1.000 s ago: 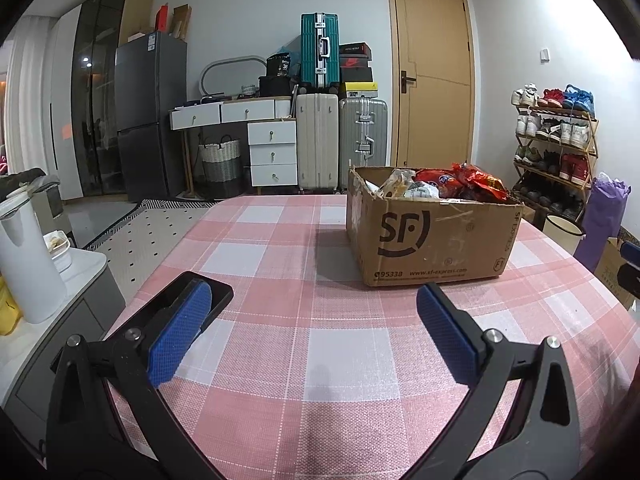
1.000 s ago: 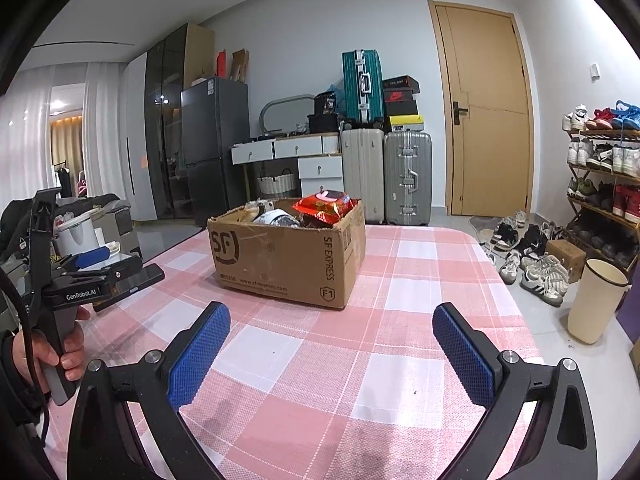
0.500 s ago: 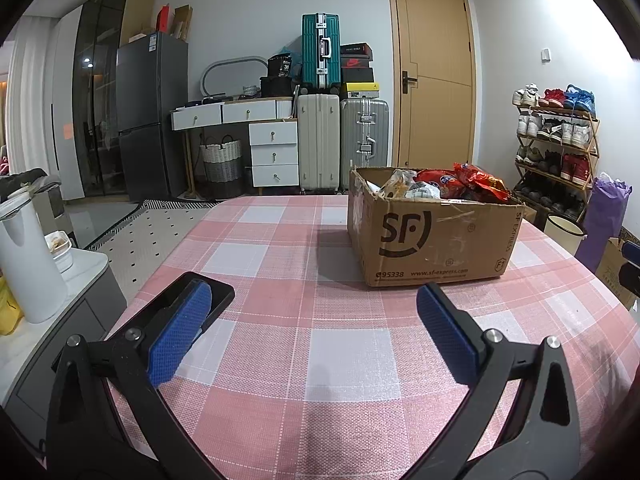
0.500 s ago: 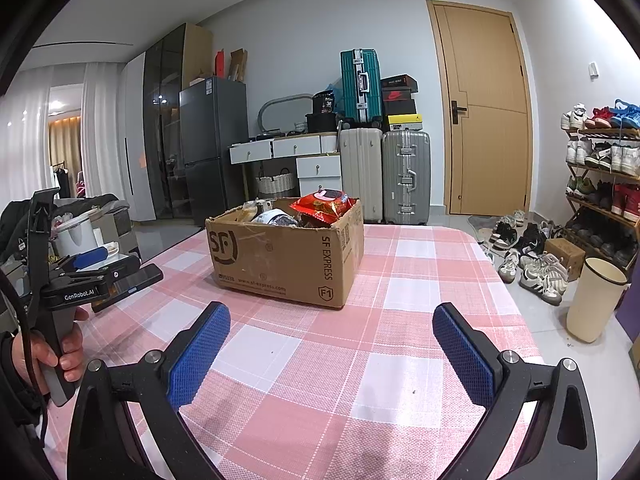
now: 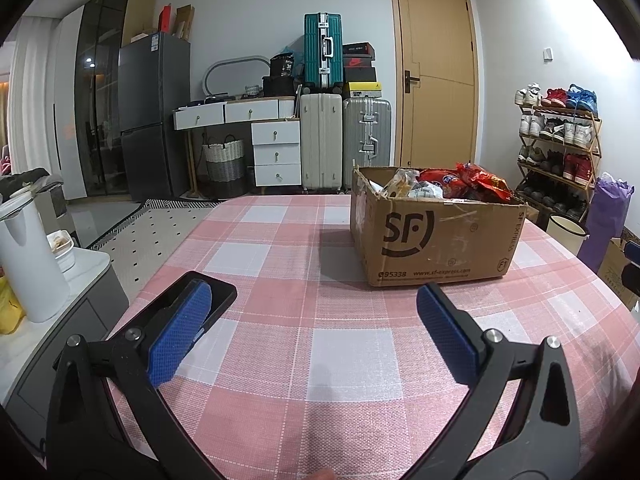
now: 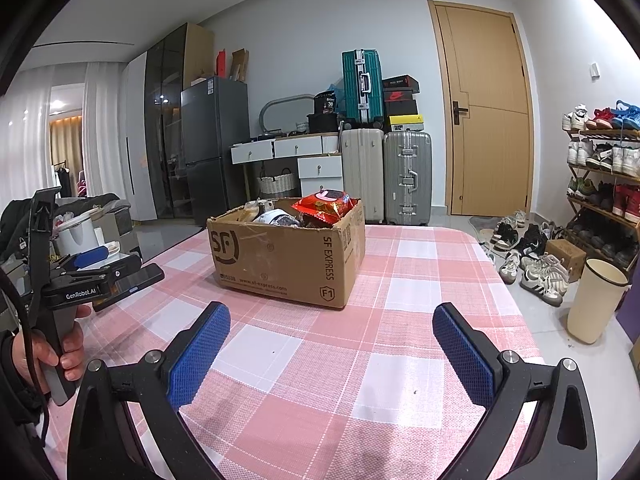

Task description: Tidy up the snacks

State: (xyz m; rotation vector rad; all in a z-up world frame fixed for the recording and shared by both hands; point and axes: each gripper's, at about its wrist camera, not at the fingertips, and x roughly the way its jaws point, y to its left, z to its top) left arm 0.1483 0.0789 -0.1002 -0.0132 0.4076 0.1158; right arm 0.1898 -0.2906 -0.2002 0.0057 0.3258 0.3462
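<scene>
A brown cardboard box (image 5: 436, 236) with "SF" printed on it sits on a table with a pink and white checked tablecloth (image 5: 320, 352). The box is near the far edge of the table. It is open on top and full of snack bags (image 5: 452, 184). The red bags (image 6: 324, 208) stick up above the rim, with some pale ones beside them. I cannot count them all.

The left gripper (image 5: 314, 336) hangs over the near part of the table, with its two blue pads spread wide and nothing between them. A black phone (image 5: 204, 300) lies flat near the left edge of the table, partly hidden behind the gripper's left pad. The right gripper (image 6: 330, 352) is also wide and holds nothing. Bare cloth lies between both grippers and the box.

In the right wrist view, a hand (image 6: 56, 352) grips the handle of the left tool.

Behind the table stand three suitcases (image 5: 344, 148), one green one on top of two pale ones, a gray fridge (image 5: 154, 116), a wooden door (image 5: 434, 80) and a shoe rack (image 5: 560, 152).
</scene>
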